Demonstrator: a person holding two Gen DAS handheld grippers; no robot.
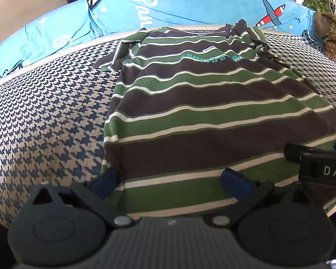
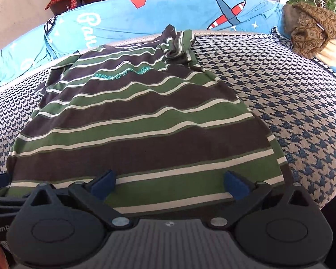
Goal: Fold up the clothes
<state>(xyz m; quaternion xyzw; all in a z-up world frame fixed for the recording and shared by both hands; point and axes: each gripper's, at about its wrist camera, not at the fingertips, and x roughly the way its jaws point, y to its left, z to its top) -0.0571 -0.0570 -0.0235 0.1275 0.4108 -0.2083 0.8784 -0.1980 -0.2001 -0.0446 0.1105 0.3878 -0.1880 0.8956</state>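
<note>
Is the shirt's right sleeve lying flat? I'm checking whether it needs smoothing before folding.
No: in the right wrist view the striped shirt's right sleeve is bunched up near the collar.

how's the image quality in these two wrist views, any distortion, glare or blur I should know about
Left wrist view: strong fisheye bending, the blue sofa back arcs; daylight is even, no harsh glare, the striped shirt is sharp, the lettering on it soft. Right wrist view: same curvature and dark corners; the houndstooth cover is crisp, and the open right gripper shades the hem.

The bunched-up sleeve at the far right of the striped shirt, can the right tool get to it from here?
Probably yes. The right tool stands open at the hem, and only flat striped shirt lies between it and the bunched sleeve; nothing blocks the way.
</note>
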